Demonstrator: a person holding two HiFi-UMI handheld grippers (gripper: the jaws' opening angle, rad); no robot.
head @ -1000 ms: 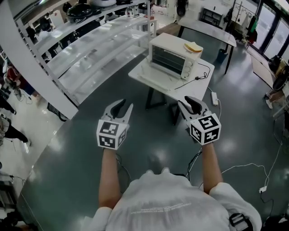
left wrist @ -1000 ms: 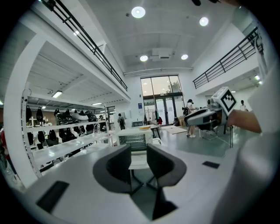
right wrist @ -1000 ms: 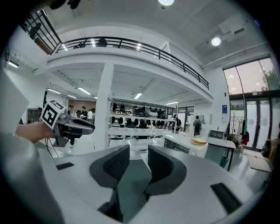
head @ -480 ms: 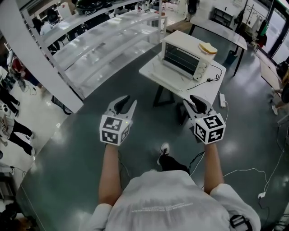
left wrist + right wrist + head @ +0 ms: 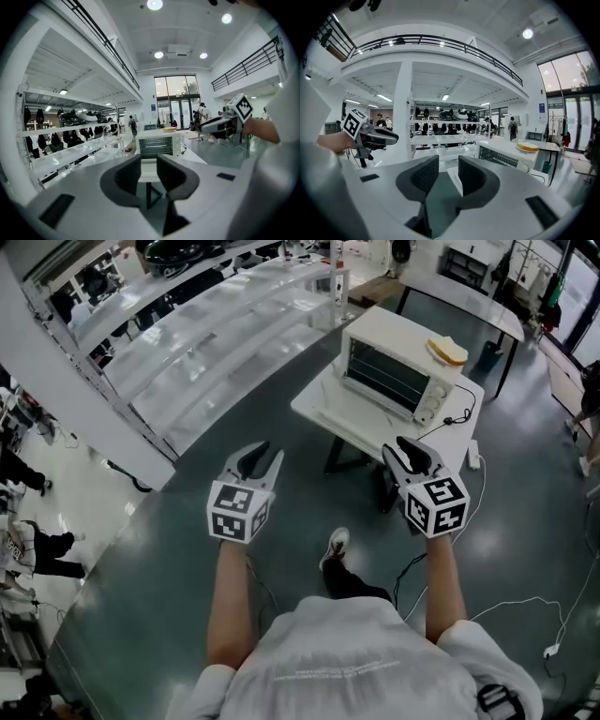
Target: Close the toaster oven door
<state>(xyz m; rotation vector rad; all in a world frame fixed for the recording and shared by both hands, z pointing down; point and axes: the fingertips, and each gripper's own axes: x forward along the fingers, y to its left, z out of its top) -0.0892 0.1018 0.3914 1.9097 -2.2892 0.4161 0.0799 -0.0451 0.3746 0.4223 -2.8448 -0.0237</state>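
Observation:
A cream toaster oven (image 5: 398, 371) stands on a small white table (image 5: 441, 437) ahead of me, with its glass door (image 5: 349, 418) folded down flat in front. A slice of bread (image 5: 448, 350) lies on its top. My left gripper (image 5: 261, 457) and right gripper (image 5: 405, 454) are held side by side over the floor, well short of the table, both open and empty. The oven (image 5: 157, 144) appears small past my left gripper (image 5: 148, 173) in the left gripper view. In the right gripper view the oven (image 5: 506, 157) sits to the right of my right gripper (image 5: 448, 176).
Long white shelving racks (image 5: 216, 334) run along the left. A black cable (image 5: 457, 418) leaves the oven toward a power strip (image 5: 472, 456) on the floor. More tables (image 5: 459, 296) stand behind. My shoe (image 5: 335, 545) is on the dark green floor.
I have stepped closer to the table, so the oven looks larger and nearer. Both grippers keep the same pose and the same gap.

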